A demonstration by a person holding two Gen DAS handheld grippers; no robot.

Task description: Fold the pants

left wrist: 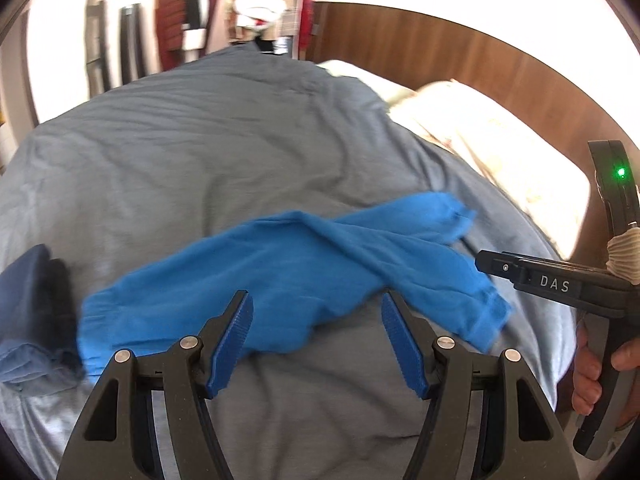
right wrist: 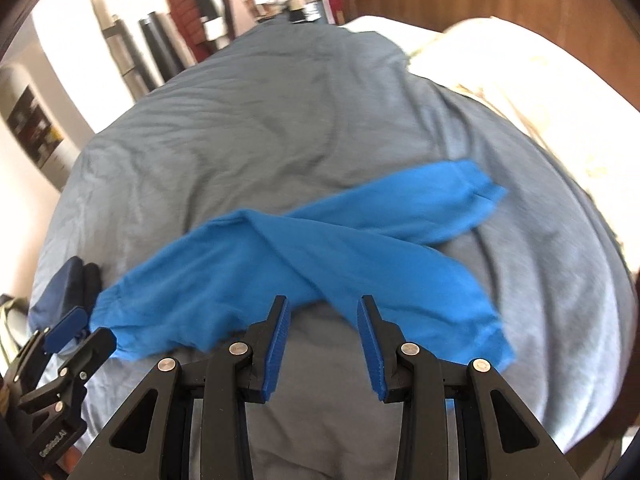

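Note:
Bright blue pants [left wrist: 280, 264] lie spread on the grey bed cover [left wrist: 200, 152], waistband to the left and the two legs crossed over each other toward the right. My left gripper [left wrist: 315, 296] hovers above the pants' near edge, open, nothing between its blue pads. In the right wrist view the same pants [right wrist: 320, 256] lie below my right gripper [right wrist: 324, 300], which is also open and empty, its jaws narrower than the left's. The left gripper [right wrist: 80, 336] shows at the lower left there, near the waistband. Both views are motion-blurred.
A stack of dark folded clothes [left wrist: 36, 292] sits on the bed left of the waistband. Cream pillows [left wrist: 500, 152] lie at the right against a wooden headboard [left wrist: 440, 60]. Hanging clothes [left wrist: 256, 0] are behind the bed. A hand [left wrist: 588, 380] grips the right tool's handle.

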